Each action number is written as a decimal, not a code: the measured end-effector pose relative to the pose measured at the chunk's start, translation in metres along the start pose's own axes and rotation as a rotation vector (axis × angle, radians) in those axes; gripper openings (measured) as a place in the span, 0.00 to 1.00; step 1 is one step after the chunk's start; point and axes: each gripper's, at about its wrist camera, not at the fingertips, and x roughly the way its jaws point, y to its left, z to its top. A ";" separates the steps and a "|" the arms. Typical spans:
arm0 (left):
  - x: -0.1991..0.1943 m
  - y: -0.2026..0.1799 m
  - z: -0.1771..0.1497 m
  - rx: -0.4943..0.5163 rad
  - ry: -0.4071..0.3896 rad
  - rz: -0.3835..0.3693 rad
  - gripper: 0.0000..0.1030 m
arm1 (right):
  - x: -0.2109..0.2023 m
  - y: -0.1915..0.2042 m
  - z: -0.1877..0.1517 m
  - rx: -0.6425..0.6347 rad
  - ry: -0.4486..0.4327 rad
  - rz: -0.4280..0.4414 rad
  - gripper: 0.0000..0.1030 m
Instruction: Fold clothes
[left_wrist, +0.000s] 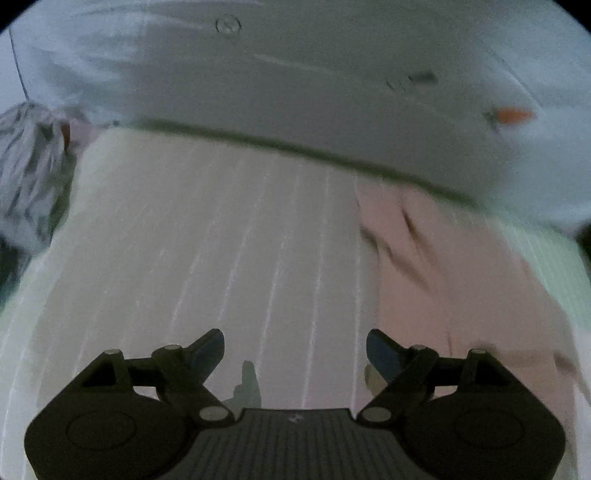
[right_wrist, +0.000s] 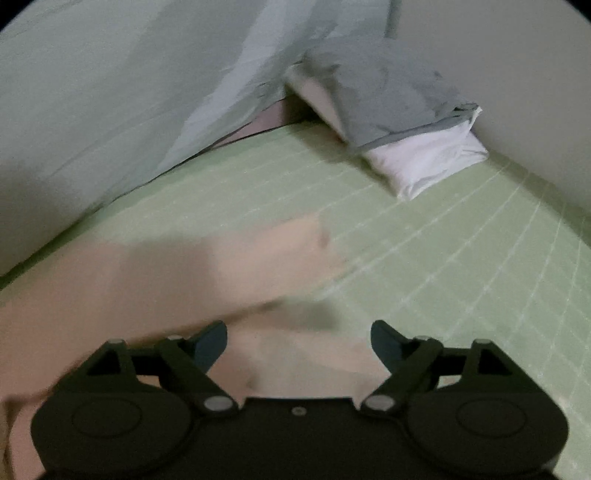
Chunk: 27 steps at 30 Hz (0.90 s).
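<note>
— What is my left claw (left_wrist: 295, 350) made of?
— Matt black plastic, with dull metal pins at the joints. My right claw (right_wrist: 299, 341) looks the same.
— And under them?
— The bed sheet (right_wrist: 424, 258) is pale green woven cloth, matt, with thin light lines. The pink garment (right_wrist: 184, 266) on it is soft, smooth cloth. The pillow (right_wrist: 424, 166) has white matt cloth.

No text or label can be read.
</note>
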 end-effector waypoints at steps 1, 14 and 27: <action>-0.003 -0.002 -0.008 0.015 0.011 -0.005 0.82 | -0.010 0.003 -0.008 -0.009 0.001 0.016 0.83; -0.054 0.010 -0.096 0.175 0.075 -0.071 0.82 | -0.098 0.029 -0.114 -0.116 0.071 0.096 0.83; -0.083 0.048 -0.132 0.255 0.101 -0.055 0.82 | -0.157 0.086 -0.175 -0.251 0.075 0.290 0.82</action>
